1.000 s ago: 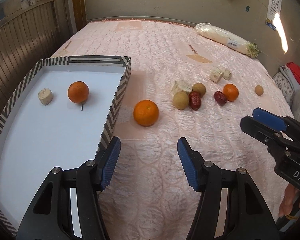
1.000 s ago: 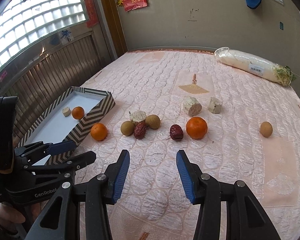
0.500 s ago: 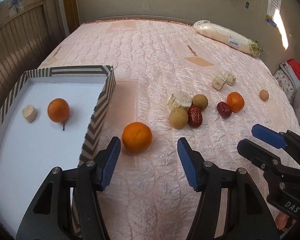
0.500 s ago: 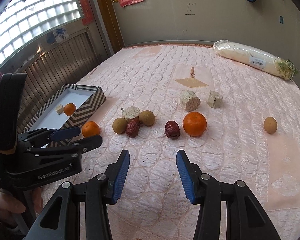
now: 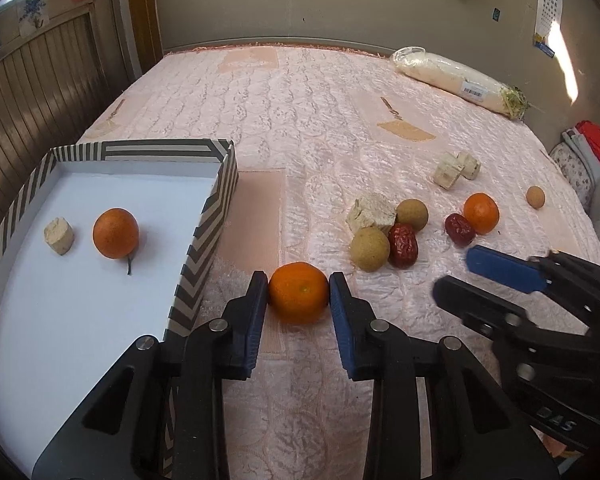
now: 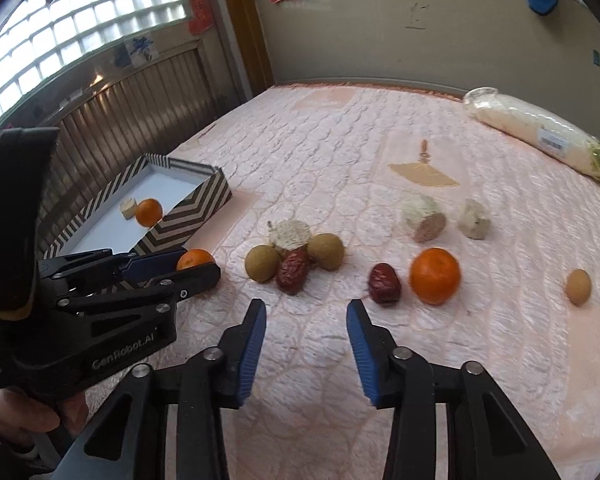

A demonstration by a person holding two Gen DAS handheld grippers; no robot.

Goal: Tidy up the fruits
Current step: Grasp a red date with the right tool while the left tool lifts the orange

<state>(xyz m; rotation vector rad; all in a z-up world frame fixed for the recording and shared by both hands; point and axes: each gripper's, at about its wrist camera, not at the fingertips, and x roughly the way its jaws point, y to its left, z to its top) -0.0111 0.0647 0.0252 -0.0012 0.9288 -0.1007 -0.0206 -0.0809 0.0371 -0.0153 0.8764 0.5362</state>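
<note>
My left gripper (image 5: 299,294) is shut on an orange (image 5: 299,297) that rests on the pink quilt beside the striped box (image 5: 208,224); it also shows in the right wrist view (image 6: 194,259). The box holds another orange (image 5: 115,233) and a pale chunk (image 5: 59,235). My right gripper (image 6: 306,316) is open and empty, low over the quilt, short of a red date (image 6: 385,282) and an orange (image 6: 435,276). Two brown round fruits (image 6: 263,263) and another date (image 6: 293,272) lie in a cluster to its front left.
Pale chunks (image 6: 424,218) lie further back on the quilt. A small brown fruit (image 6: 578,286) sits at the right. A wrapped white roll (image 6: 540,138) lies at the far right edge. A wooden-slat wall (image 6: 112,116) runs along the left.
My left gripper moved forward and closed on the loose orange beside the box. My right gripper moved forward toward the date and orange, still open.
</note>
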